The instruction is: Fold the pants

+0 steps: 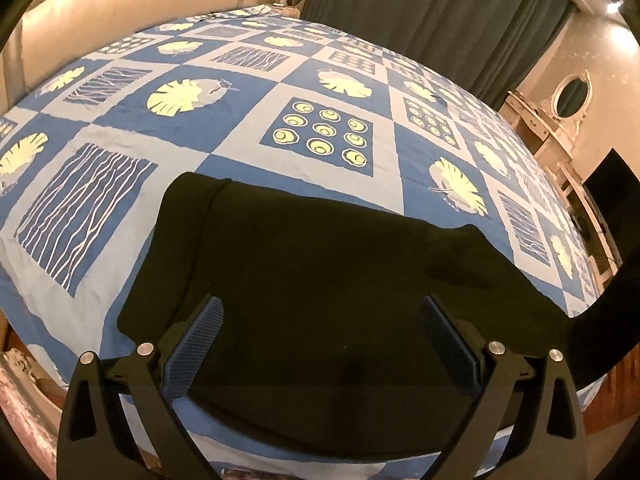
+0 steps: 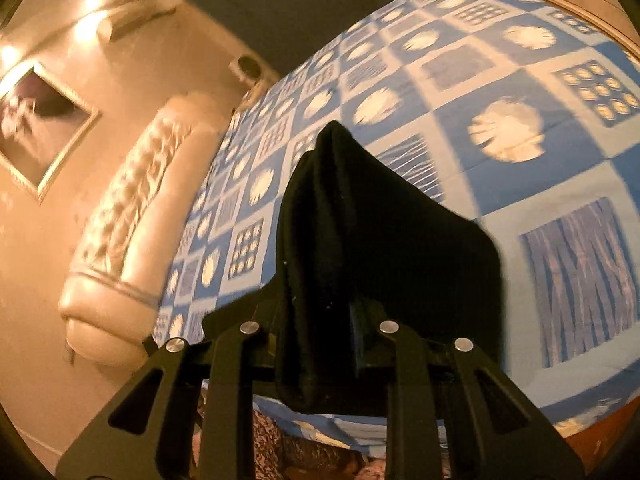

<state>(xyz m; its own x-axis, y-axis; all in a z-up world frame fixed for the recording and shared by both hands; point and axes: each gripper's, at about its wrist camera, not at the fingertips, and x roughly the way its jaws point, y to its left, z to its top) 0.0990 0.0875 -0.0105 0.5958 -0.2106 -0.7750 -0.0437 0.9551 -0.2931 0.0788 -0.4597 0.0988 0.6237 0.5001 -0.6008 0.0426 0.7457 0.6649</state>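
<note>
Black pants (image 1: 320, 248) lie flat on the blue patterned bedspread (image 1: 240, 128), near its front edge. My left gripper (image 1: 322, 300) hovers over the near part of the pants, its blue ribbed pads (image 1: 196, 348) spread wide with nothing pinched between them. In the right wrist view, my right gripper (image 2: 320, 308) is shut on a bunched fold of the pants (image 2: 380, 232). That cloth rises in a peak above the bedspread (image 2: 520, 200), drapes over the fingers and hides most of them. The right wrist view is blurred.
A padded cream headboard (image 1: 100, 12) runs along the far left side of the bed. Dark curtains (image 1: 420, 8) hang behind it. A white dresser with an oval mirror (image 1: 568, 96) stands at the right. A framed picture (image 2: 36, 128) hangs on the wall.
</note>
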